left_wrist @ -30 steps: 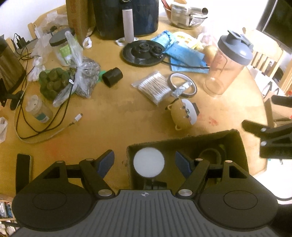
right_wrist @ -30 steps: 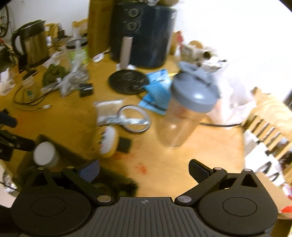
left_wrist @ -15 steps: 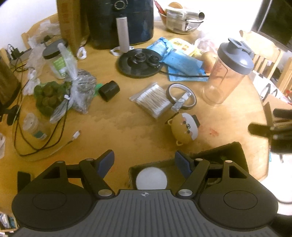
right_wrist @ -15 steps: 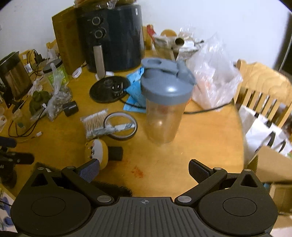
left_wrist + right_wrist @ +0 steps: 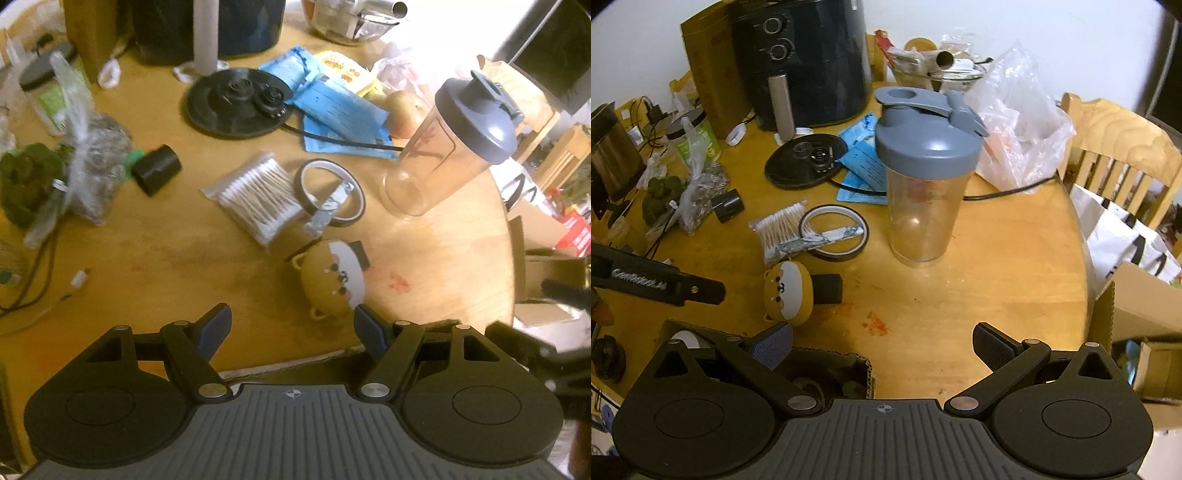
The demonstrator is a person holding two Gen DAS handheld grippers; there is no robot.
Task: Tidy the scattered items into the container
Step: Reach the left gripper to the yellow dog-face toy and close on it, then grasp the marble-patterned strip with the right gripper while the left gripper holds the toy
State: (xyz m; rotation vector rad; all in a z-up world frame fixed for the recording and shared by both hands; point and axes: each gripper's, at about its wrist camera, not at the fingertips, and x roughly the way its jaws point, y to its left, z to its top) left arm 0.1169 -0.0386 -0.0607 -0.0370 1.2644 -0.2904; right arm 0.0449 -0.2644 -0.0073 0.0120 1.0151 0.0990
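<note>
A yellow bear-shaped toy (image 5: 332, 284) lies on the wooden table just beyond my left gripper (image 5: 293, 328), which is open and holds nothing. Behind the toy lie a bag of cotton swabs (image 5: 258, 195) and a tape ring (image 5: 332, 192) with a foil strip across it. The dark cardboard box (image 5: 864, 373) sits at the table's near edge, under my right gripper (image 5: 882, 347), which is open and empty. A white round item (image 5: 685, 338) lies inside the box. In the right wrist view the bear toy (image 5: 788, 291) rests beside a small black block (image 5: 827, 288).
A clear shaker bottle (image 5: 923, 177) with a grey lid stands mid-table. A black cap (image 5: 155, 173), plastic bags, a cable, a kettle base (image 5: 236, 103) and blue packets crowd the far side. An air fryer (image 5: 805, 59) stands at the back. A chair (image 5: 1123, 155) is at the right.
My left gripper has moved forward from above the box toward the bear toy, so only the box rim shows. The right gripper's view has rolled level and steadied. Both stayed open.
</note>
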